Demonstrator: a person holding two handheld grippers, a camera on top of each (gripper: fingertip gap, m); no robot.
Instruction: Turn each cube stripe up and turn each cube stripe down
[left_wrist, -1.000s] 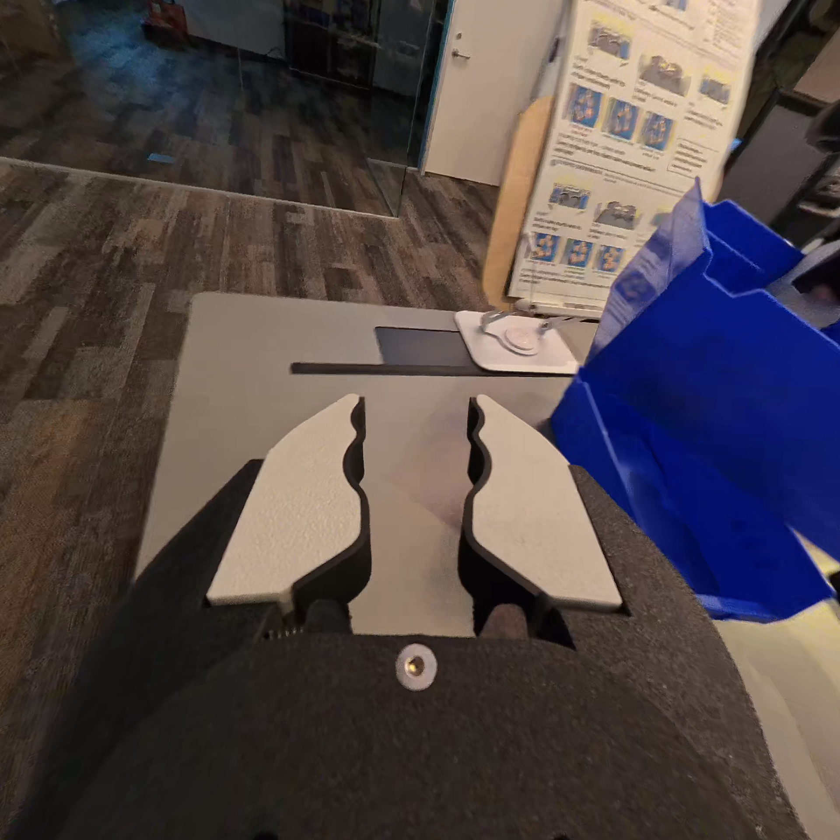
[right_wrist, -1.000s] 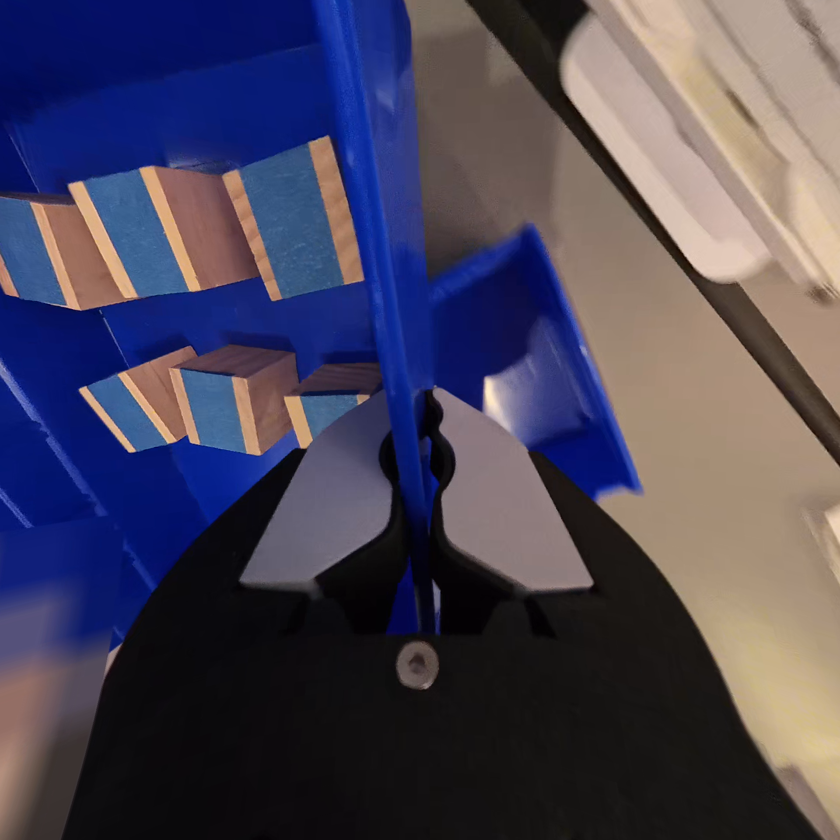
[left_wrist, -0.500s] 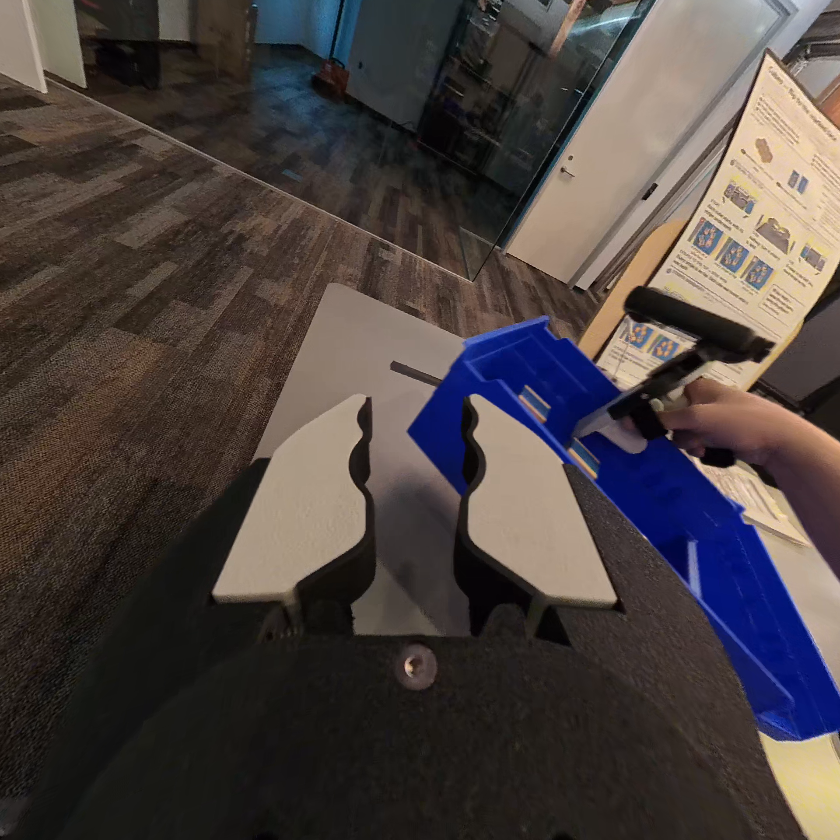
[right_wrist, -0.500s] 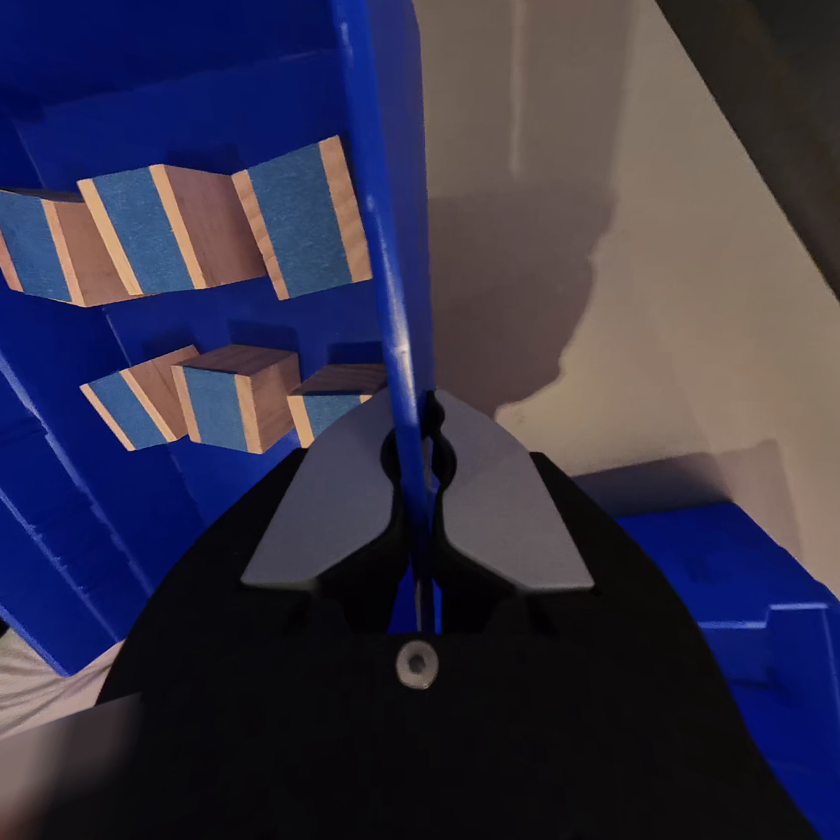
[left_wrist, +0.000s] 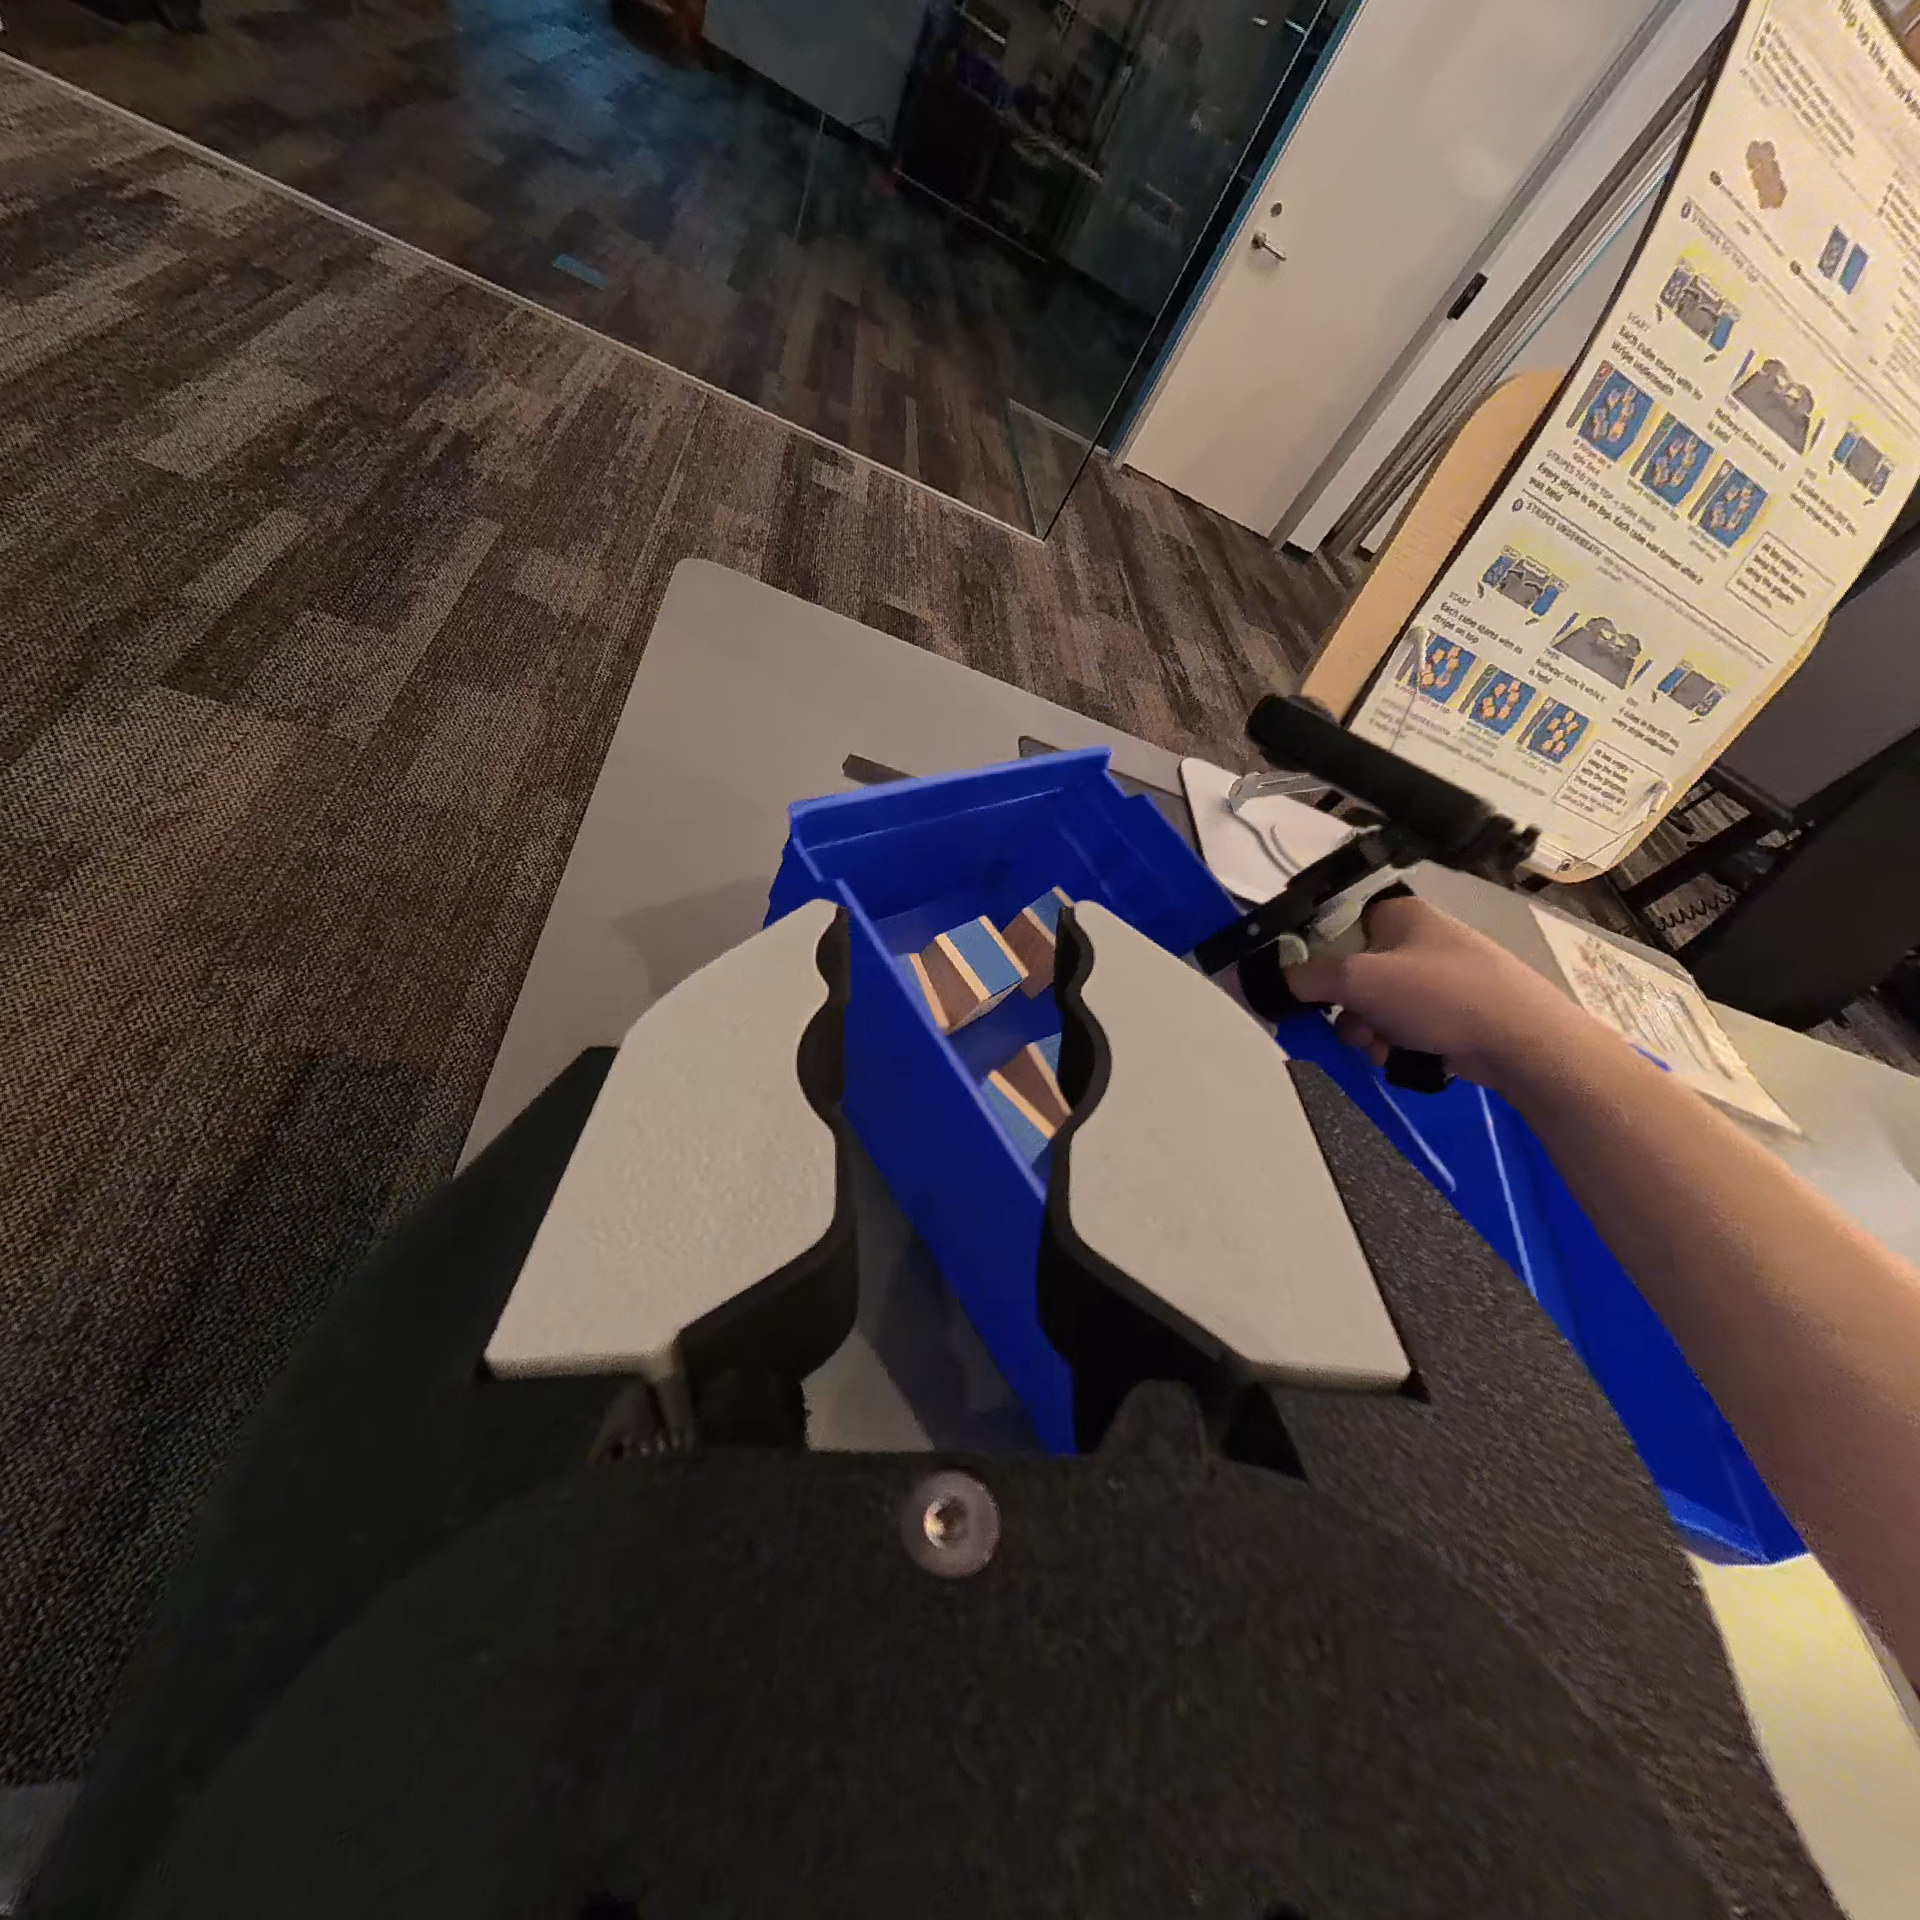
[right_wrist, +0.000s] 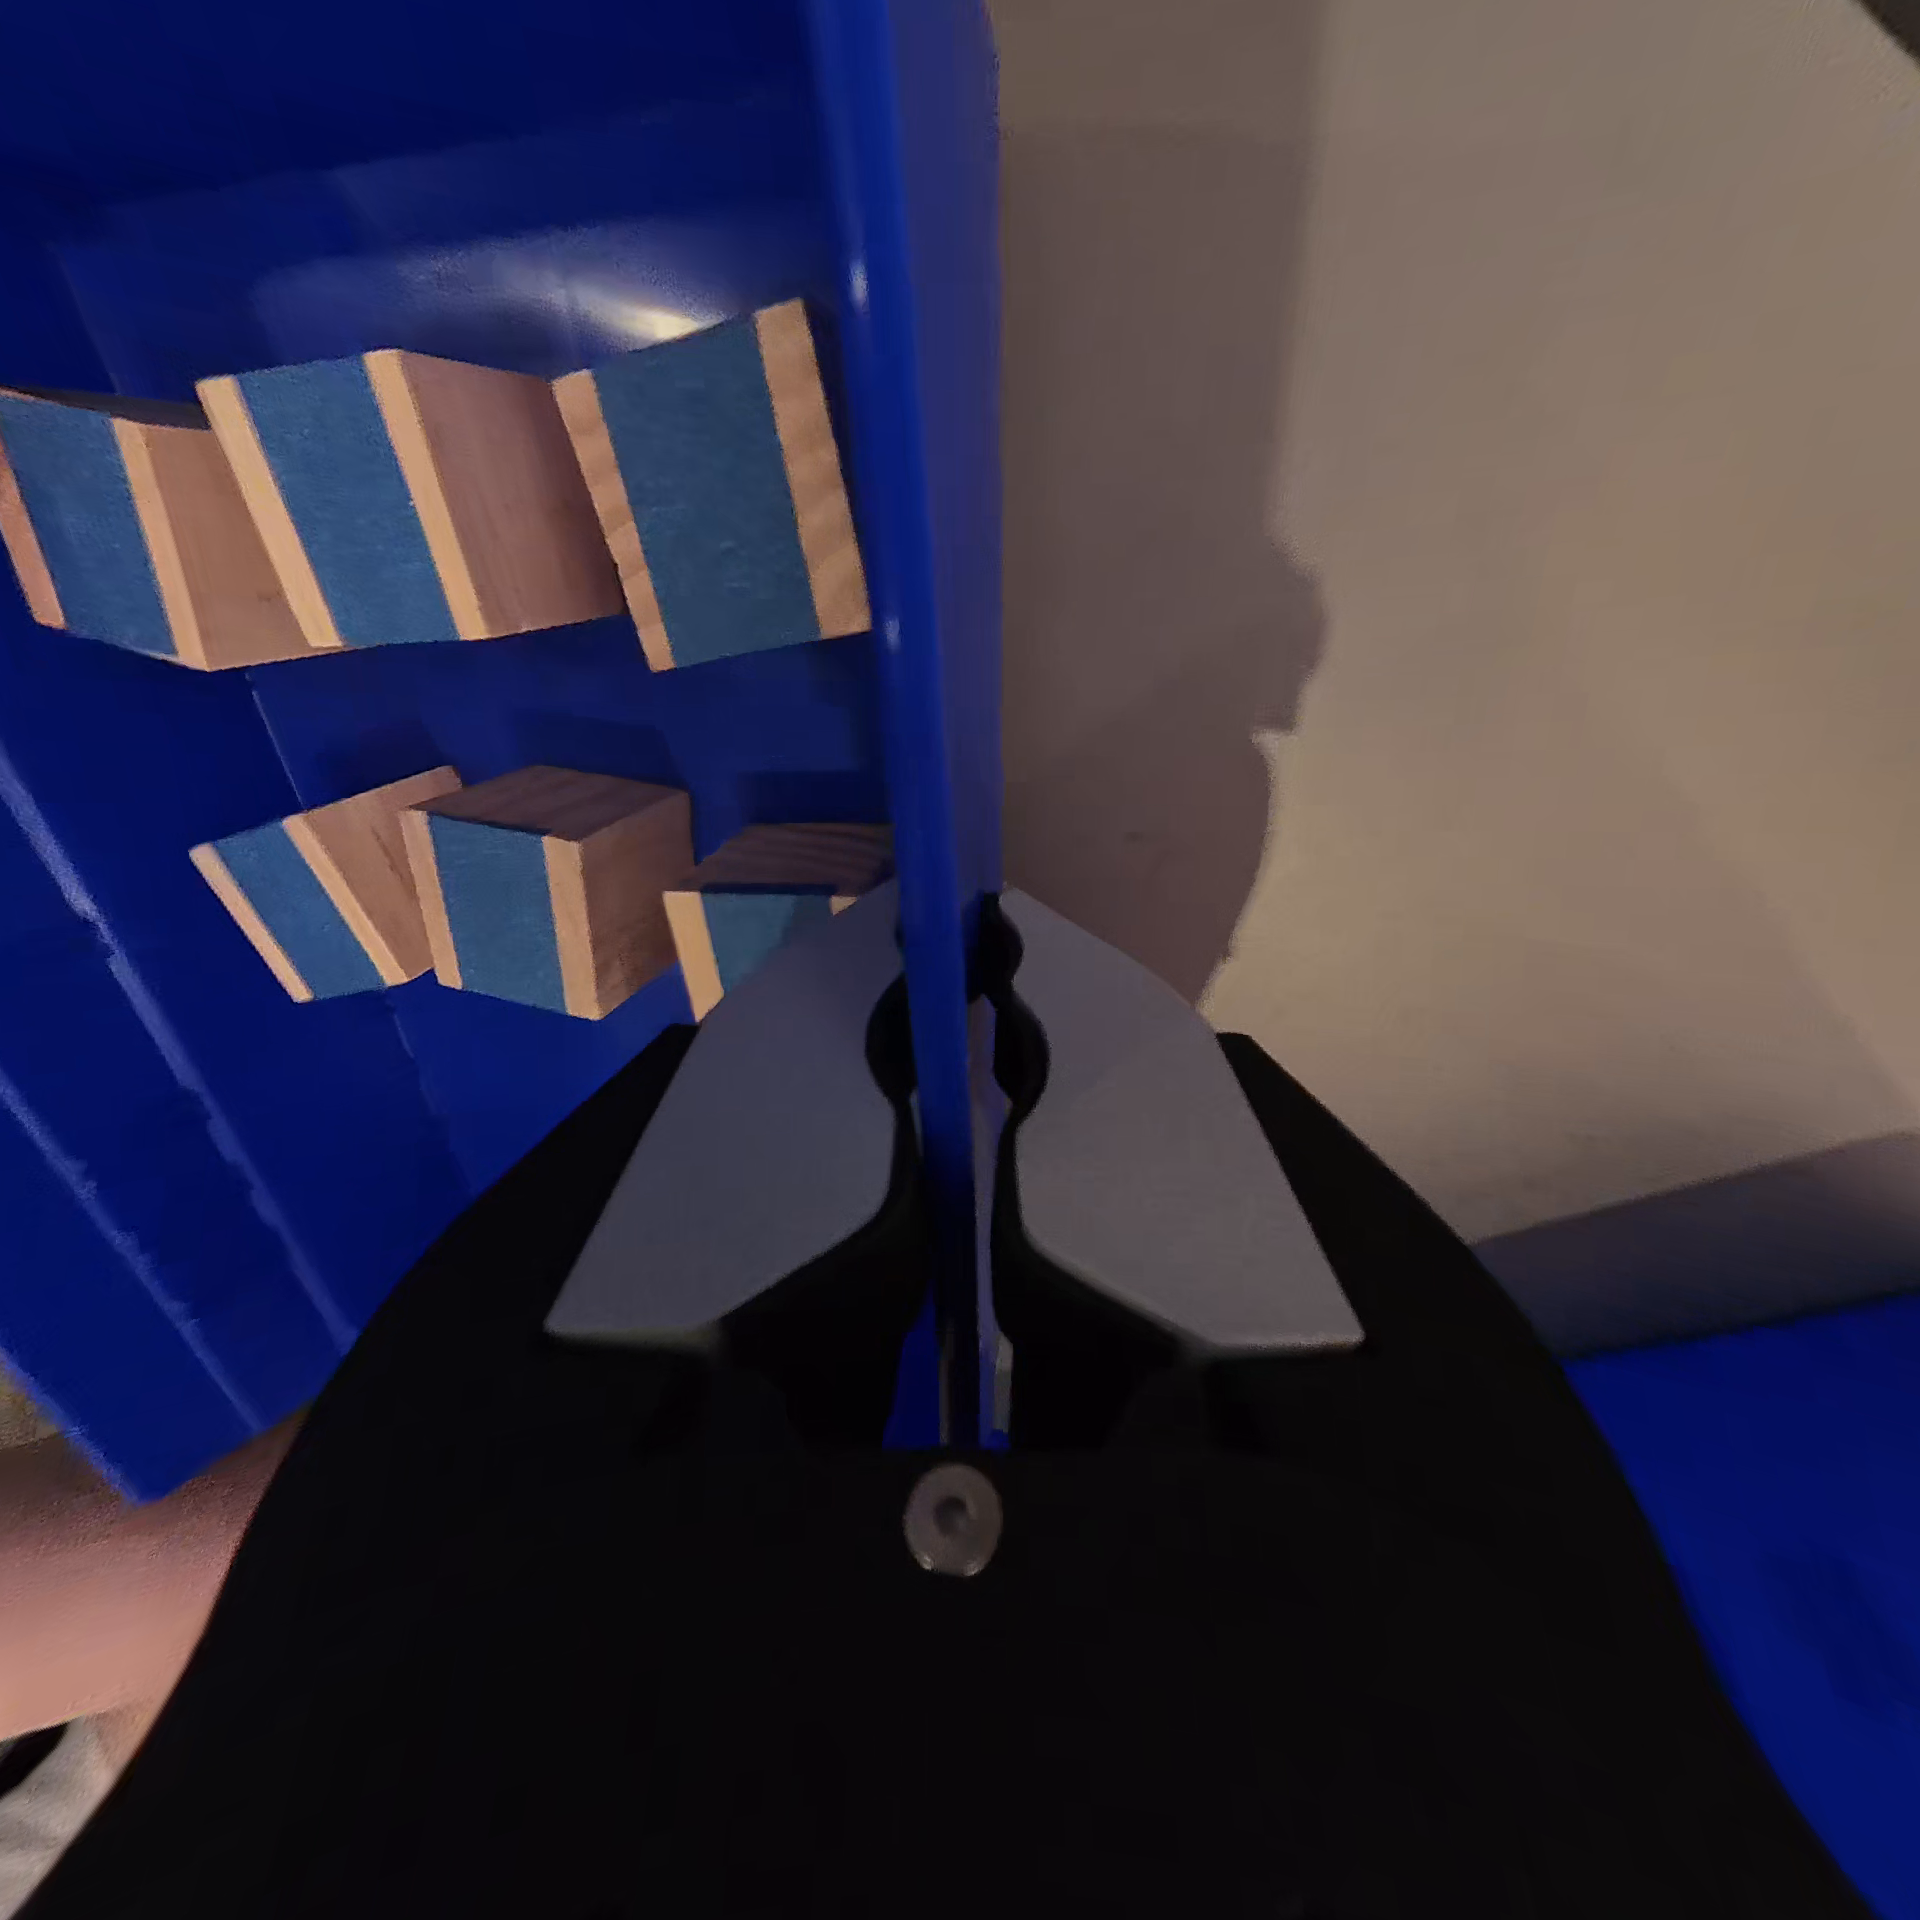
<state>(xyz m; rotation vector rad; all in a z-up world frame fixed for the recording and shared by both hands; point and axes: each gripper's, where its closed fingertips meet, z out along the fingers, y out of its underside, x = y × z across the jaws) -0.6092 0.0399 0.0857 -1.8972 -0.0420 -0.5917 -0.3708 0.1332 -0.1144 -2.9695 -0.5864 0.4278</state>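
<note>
Cubes (right_wrist: 727, 488) of pale wood, each with a broad blue stripe across one face flanked by bare wooden margins; six counted in the right wrist view, in two rows of three. Upper row close together, stripes facing the camera; lower row (right_wrist: 540, 894) likewise striped, the rightmost partly hidden behind a finger. All lodged inside a blue bin (right_wrist: 416, 1091), held tilted above a grey table (left_wrist: 727, 707). Second blue bin (right_wrist: 1766, 1507) visible at lower right, contents not seen. Right gripper (right_wrist: 951, 935) clenched on the bin's side wall, one finger inside, one outside. Left gripper (left_wrist: 945, 935) released, fingers spread, the bin's near wall seen in the gap, contact not determinable. Hand (left_wrist: 1392, 987) on the right tool's handle. Beyond the table, illustrated poster (left_wrist: 1662, 499) and white door (left_wrist: 1330, 260).
</note>
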